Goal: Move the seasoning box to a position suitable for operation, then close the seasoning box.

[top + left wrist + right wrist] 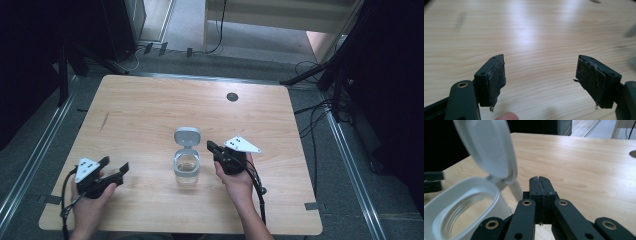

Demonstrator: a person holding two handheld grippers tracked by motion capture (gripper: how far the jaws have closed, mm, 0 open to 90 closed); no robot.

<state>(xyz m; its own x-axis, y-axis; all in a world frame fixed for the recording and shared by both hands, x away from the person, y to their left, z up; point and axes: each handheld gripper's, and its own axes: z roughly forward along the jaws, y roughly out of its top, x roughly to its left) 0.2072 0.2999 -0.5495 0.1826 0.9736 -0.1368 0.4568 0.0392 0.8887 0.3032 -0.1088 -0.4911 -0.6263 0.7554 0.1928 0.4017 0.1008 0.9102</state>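
Note:
A clear jar [187,169] with a white rim stands upright near the middle of the wooden table [150,105], its hinged white lid [187,136] flipped open toward the far side. In the right gripper view the jar's open mouth [461,207] and raised lid [489,147] sit just left of my right gripper [540,179], whose jaws are pressed together with nothing between them. That right gripper [211,146] is beside the jar's right side. My left gripper [114,164] rests at the front left, apart from the jar, its jaws wide apart over bare wood [540,72].
A round dark grommet [232,96] sits in the table's far right part. Black stands and cables [320,115] surround the table on the floor. Tape marks [311,206] lie near the front corners.

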